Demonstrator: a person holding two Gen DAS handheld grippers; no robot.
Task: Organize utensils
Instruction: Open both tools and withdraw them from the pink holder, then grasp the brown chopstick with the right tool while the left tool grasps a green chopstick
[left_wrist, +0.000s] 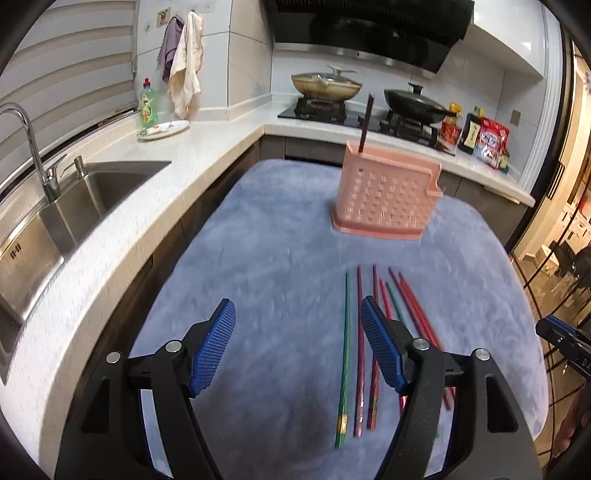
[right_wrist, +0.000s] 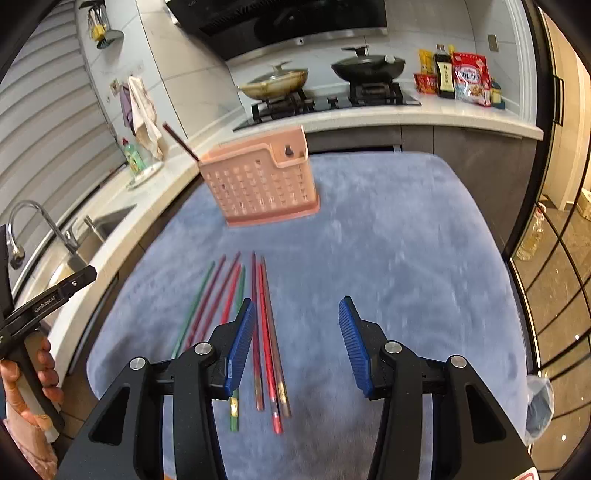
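Several chopsticks (left_wrist: 360, 350), green, red and dark red, lie side by side on a blue-grey cloth (left_wrist: 266, 240). Behind them stands a pink perforated utensil holder (left_wrist: 388, 199) with one dark chopstick (left_wrist: 365, 122) upright in it. My left gripper (left_wrist: 297, 306) hovers open above the near left end of the row, its pads touching nothing. My right gripper (right_wrist: 297, 306) also hangs open, over the right side of the chopsticks (right_wrist: 266, 332), with nothing held. The holder (right_wrist: 262, 181) and its chopstick (right_wrist: 181, 142) show there too.
A white counter (left_wrist: 122, 236) with a steel sink (left_wrist: 92, 192) and tap runs along the left. Two pans (left_wrist: 327, 86) sit on the stove behind. Food packets (right_wrist: 469, 79) stand at the back right. A hand (right_wrist: 37, 369) holds the left gripper (right_wrist: 86, 275).
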